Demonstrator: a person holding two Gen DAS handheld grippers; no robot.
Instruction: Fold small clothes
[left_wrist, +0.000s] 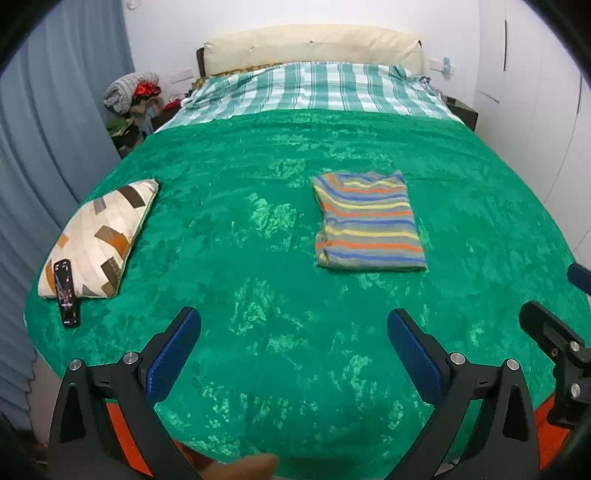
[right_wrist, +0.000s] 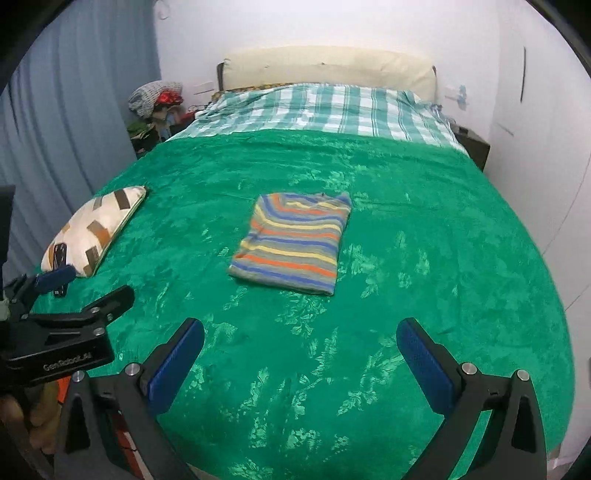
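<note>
While both grippers, left gripper and right gripper, are hovering spread and empty, you are facing a soft, light striped shirt lying folded mid-bed; pinching its edges likely suits it best.

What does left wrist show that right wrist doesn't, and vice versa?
Only the left wrist view shows the remote whole, leaning on the patterned pillow; the right gripper shows only at its right edge.

Only the right wrist view shows the left gripper's body from the side, with "GenRobot.AI" lettering, partly hiding the remote.

Both share the folded striped shirt on the green blanket, untouched, the checked sheet, and open fingers on the left gripper and right gripper.
</note>
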